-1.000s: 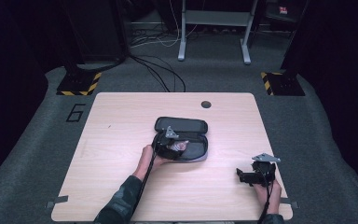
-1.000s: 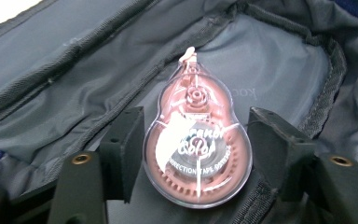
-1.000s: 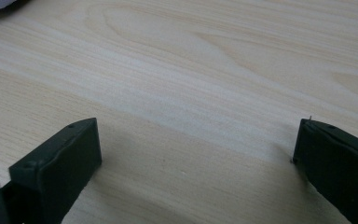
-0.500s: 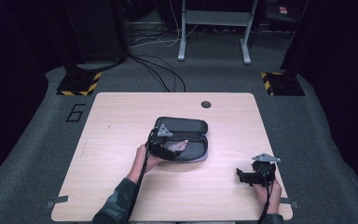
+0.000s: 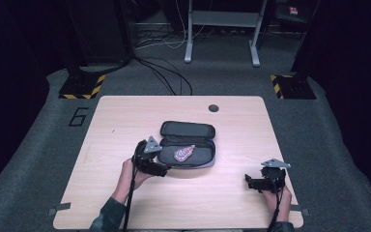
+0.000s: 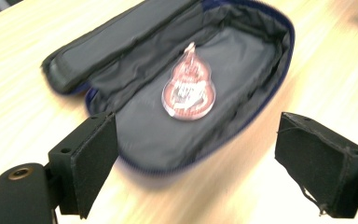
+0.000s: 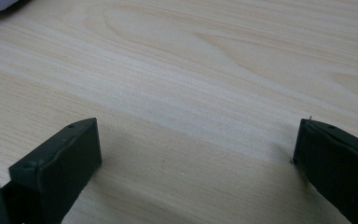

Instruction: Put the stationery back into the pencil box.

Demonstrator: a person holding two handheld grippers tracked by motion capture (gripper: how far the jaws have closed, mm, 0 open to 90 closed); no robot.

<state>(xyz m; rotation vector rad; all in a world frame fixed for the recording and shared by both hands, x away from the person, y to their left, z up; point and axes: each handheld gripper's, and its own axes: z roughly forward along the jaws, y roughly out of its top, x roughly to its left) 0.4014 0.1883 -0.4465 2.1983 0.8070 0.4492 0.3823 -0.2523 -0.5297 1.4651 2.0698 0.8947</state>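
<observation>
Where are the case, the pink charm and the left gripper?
case [image 5: 199, 159], high view, on the grey lining of its open lower half.
pink charm [image 6: 188, 88], left gripper view, on the middle of its pear-shaped face.
left gripper [image 6: 193, 161], left gripper view, midway between its open jaw tips.

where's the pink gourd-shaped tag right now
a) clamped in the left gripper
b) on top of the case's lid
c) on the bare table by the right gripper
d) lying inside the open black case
d: the tag lies on the lining of the open case, ahead of the left gripper, whose jaws stand apart with nothing between them.
</observation>
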